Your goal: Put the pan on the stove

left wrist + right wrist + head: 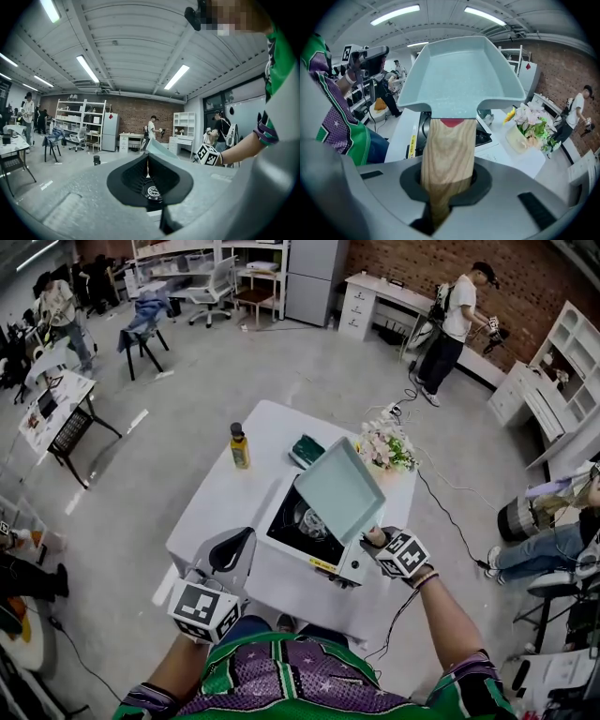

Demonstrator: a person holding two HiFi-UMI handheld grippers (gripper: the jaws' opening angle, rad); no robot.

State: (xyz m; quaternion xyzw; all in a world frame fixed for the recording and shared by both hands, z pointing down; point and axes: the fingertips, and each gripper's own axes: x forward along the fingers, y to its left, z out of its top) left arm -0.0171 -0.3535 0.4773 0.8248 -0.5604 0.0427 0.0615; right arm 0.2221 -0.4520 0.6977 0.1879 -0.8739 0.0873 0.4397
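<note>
A square pale-teal pan (339,488) with a wooden handle (447,150) hangs tilted over the black portable stove (284,529) on the white table (220,507). My right gripper (375,538) is shut on that handle, at the stove's right front corner. In the right gripper view the pan (459,79) fills the upper middle, with the stove (485,136) showing below it. My left gripper (232,554) hovers at the table's near left edge with its jaws together and nothing in them. In the left gripper view the stove's burner (152,191) lies just beyond them, and the pan's edge (157,149) rises behind.
On the table's far side stand a yellow bottle (240,446), a dark green box (307,450) and a pot of flowers (386,446). A cable (450,512) runs over the floor to the right. Several people, chairs and desks stand further off.
</note>
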